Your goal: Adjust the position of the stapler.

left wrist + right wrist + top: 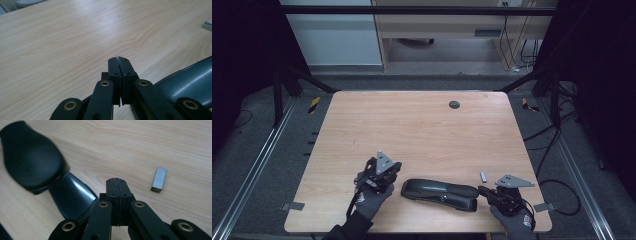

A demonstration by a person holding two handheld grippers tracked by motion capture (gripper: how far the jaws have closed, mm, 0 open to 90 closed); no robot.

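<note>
Stapler (pixel 439 194): lying black and long at lower centre of the high view, between both grippers.
Left gripper (pixel 381 172): jaws sitting together, holding nothing.
Right gripper (pixel 484 190): jaws together, empty, tip just beside the stapler's end.
Staple block (pixel 159 179): right gripper view showing it silver, apart from the stapler.
Table (pixel 412 125): pale wood, grey floor surrounding.

Dim, cool light in the high view, with the wooden table (pixel 422 130) the one bright patch and the surroundings falling to near black at both sides. A soft glare streaks the dark glossy stapler (pixel 190 82) in the left gripper view, and its wide end (pixel 32 157) is smeared with blur in the right gripper view. The small metal block (pixel 159 179) stays fairly crisp, while the near linkages go soft at the bottom edge.
</note>
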